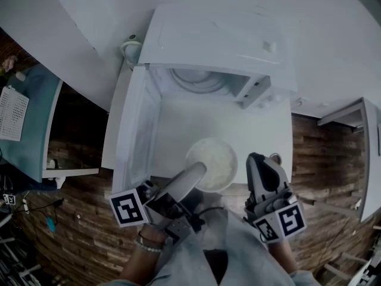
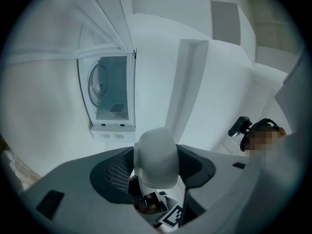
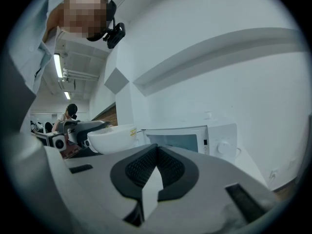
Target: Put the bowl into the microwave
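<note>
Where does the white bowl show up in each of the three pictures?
Head view: the bowl is low in the centre, in front of the open microwave, gripped by the left gripper.
Left gripper view: the bowl is at bottom centre, clamped between the jaws.
Right gripper view: the bowl is left of centre.
Shared landmark: the microwave, at upper left in the left gripper view and at centre in the right gripper view.
</note>
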Tool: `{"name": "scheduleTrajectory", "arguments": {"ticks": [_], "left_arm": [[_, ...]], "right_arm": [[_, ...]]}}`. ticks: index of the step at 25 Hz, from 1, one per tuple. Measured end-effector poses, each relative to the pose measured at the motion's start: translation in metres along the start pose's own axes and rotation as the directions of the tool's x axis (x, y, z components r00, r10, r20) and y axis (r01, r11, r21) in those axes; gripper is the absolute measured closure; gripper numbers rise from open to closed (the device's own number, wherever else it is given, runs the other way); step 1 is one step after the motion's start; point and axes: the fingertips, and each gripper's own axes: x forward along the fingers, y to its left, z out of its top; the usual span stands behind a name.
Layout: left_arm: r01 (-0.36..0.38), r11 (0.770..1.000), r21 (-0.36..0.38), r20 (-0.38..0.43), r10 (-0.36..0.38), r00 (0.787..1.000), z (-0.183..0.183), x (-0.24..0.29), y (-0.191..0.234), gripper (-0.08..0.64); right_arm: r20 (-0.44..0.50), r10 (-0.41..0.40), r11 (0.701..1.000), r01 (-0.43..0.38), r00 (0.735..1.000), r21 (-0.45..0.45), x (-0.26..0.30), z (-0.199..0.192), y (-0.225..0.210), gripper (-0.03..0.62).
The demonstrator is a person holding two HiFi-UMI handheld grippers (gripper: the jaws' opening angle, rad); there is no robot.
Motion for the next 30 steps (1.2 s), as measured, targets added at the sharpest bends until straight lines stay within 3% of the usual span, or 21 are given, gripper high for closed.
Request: {"name": "scheduleTrajectory", "arguments": {"ticks": [14,24,30], "left_arm": [[-0.019,1.0,0.02,0.065,0.018,0.998,0.022,0.034,0.015,0.313],[-0.054,0.998,0.019,0.126,0.052,0.991,0.038,0.041,0.04,0.313],[-0.068,0.998,0.017,0.152,0.065,0.986,0.046,0.043,0.052,0.313]], "right_arm": [[-0.022,0.107,0.994,-0.107,0.994,-0.012,0.035,0.008,-0.022,0.594],[-0.1,0.173,0.983,-0.178,0.98,-0.042,0.05,-0.014,-0.022,0.592],[-0.15,0.207,0.971,-0.222,0.967,-0.091,0.054,-0.032,-0.017,0.464]]}}
